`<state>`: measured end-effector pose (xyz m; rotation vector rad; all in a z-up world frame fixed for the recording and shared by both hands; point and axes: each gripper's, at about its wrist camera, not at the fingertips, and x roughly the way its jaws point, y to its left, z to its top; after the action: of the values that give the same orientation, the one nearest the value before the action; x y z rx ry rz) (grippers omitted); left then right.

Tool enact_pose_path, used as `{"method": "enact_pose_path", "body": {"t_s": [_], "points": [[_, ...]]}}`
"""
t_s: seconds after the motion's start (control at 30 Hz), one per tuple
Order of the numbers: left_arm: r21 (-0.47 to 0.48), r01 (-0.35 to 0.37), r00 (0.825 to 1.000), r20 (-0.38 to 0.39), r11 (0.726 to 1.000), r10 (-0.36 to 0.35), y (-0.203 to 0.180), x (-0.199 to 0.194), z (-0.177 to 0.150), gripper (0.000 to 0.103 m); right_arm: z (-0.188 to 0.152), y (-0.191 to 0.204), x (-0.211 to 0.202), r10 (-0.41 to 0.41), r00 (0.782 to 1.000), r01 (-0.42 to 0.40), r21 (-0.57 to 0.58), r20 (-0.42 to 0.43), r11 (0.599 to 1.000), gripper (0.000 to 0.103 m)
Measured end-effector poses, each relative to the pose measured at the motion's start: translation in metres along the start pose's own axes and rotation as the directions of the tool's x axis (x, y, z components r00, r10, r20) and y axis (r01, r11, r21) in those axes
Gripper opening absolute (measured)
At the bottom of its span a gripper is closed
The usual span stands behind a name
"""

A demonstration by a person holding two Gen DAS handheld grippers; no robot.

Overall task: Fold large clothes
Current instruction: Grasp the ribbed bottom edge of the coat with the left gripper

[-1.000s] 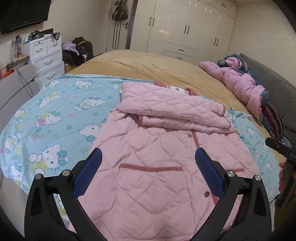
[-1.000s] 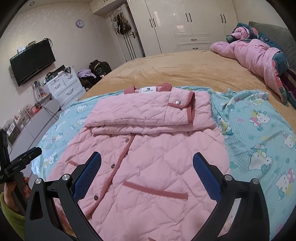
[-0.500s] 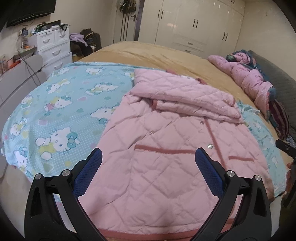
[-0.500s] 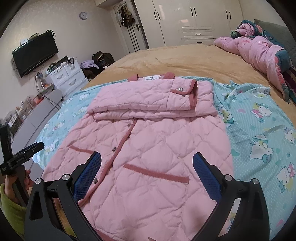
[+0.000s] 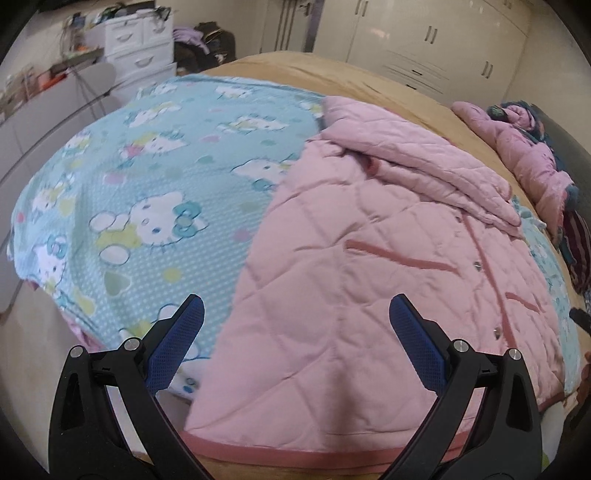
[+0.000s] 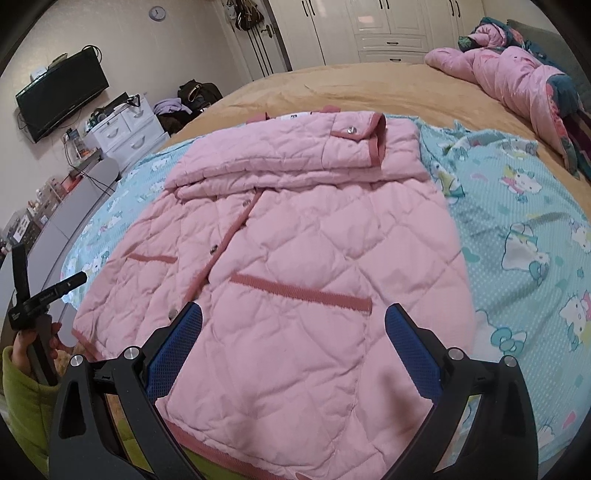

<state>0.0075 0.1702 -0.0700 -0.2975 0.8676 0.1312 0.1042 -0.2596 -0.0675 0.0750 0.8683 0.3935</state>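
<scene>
Hovering above the hem end of the pink quilted jacket [image 5: 369, 258], the left gripper [image 5: 295, 321] had its blue-padded fingers [image 5: 177, 343] spread wide and gripped nothing; one finger hung over the sheet just beside the jacket's side edge, the other over the jacket's front panel. The right gripper [image 6: 293, 328] was likewise spread wide and empty above the jacket [image 6: 295, 258], both its fingers [image 6: 410, 350] over the quilted cloth near the hem, astride a dark pink pocket trim [image 6: 299, 291]. In the right wrist view the left gripper showed at the jacket's other hem corner, held by a hand [image 6: 27, 343] in a yellow-green sleeve [image 6: 22, 402].

The jacket lay flat, front up, its snap placket [image 6: 221, 243] running from the hem towards the collar. Its sleeves were folded across the chest at the collar end, a dark-pink-edged cuff [image 6: 369, 142] with a metal snap lying on top. The dark pink hem band [image 5: 295, 450] lay at the near edge of the bed.

Under the jacket was a light blue sheet with cartoon cat prints [image 5: 147, 206], spread over a tan bedspread [image 6: 351, 88] and reaching out past both sides of the jacket. Beyond the jacket's collar, at the far side of the bed, a crumpled pink padded quilt [image 6: 513, 77] lay in a heap. Further beyond stood white wardrobe doors [image 6: 369, 26]. Off to the side of the jacket, past the sheet, were a white chest of drawers [image 6: 125, 136], a pile of dark bags [image 6: 195, 96], a black wall-mounted television [image 6: 62, 96] and a small round wall clock [image 6: 157, 13].
</scene>
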Motion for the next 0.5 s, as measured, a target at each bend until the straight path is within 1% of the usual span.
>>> {"method": "enact_pose_path", "body": {"t_s": [0.1, 0.17, 0.33, 0.4, 0.5], "points": [[-0.026, 0.003, 1.000, -0.026, 1.000, -0.004, 0.013, 0.006, -0.004, 0.094, -0.002, -0.003, -0.001, -0.007, 1.000, 0.007, 0.001, -0.001, 1.000, 0.099], [-0.039, 0.007, 0.998, -0.056, 0.999, -0.009, 0.021, 0.012, -0.007, 0.094, -0.003, -0.008, -0.002, -0.011, 1.000, 0.011, 0.013, -0.002, 1.000, 0.099], [-0.035, -0.012, 0.994, -0.113, 0.999, 0.008, 0.034, 0.024, -0.019, 0.094, -0.008, -0.017, -0.006, -0.019, 1.000, 0.020, 0.021, -0.006, 1.000, 0.099], [-0.037, 0.007, 0.991, -0.132, 0.999, -0.012, 0.036, 0.027, -0.025, 0.094, -0.010, -0.018, -0.008, -0.027, 1.000, 0.027, 0.020, -0.009, 0.999, 0.099], [-0.029, 0.046, 0.990, -0.132, 0.999, -0.049, 0.035, 0.028, -0.029, 0.094, -0.016, -0.020, -0.011, -0.034, 0.999, 0.035, 0.026, -0.025, 0.999, 0.099]]}}
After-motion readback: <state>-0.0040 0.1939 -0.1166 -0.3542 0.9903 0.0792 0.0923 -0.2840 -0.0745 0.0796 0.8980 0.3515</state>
